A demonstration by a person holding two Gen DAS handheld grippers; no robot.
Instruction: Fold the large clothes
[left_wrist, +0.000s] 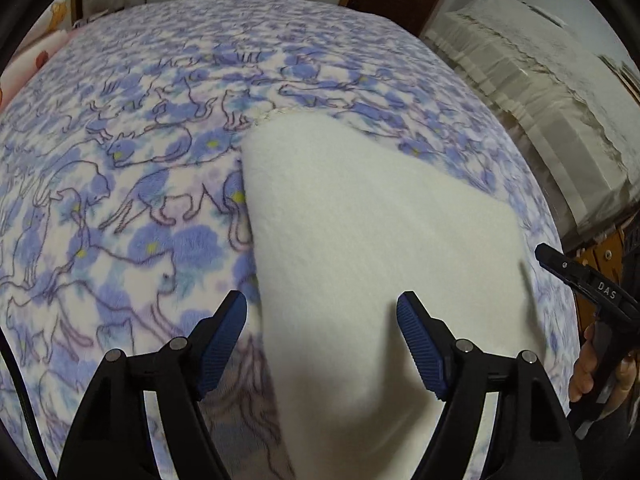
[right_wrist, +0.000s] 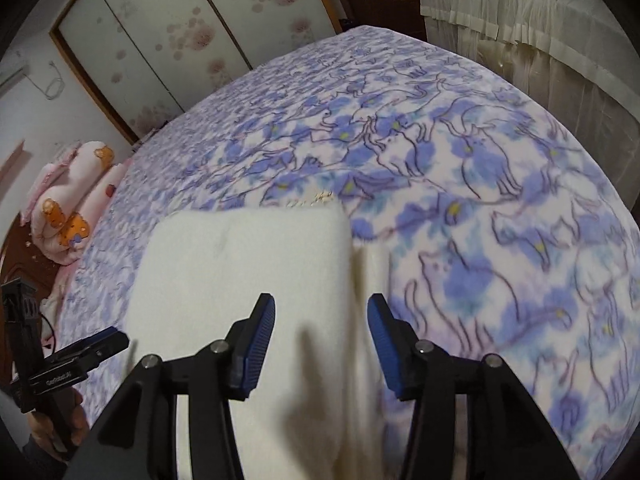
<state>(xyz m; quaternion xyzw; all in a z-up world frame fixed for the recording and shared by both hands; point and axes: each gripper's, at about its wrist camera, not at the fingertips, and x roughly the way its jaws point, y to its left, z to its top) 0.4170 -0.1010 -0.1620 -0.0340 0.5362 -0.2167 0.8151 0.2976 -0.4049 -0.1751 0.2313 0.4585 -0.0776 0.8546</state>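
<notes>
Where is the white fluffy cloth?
The white cloth lies on the cat-print blanket, just ahead of both open claws, left claw and right claw.

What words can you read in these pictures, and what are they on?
"DAS": white letters on the black right claw, seen from the left camera.
White lettering on the black left claw, seen from the right camera: too blurred to read.
Nothing else has words.

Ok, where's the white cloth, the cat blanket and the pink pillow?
White cloth [left_wrist: 360,240]: left wrist view, its middle.
Cat blanket [right_wrist: 500,184]: right wrist view, a bare printed patch.
Pink pillow [right_wrist: 76,196]: right wrist view, its side.
</notes>
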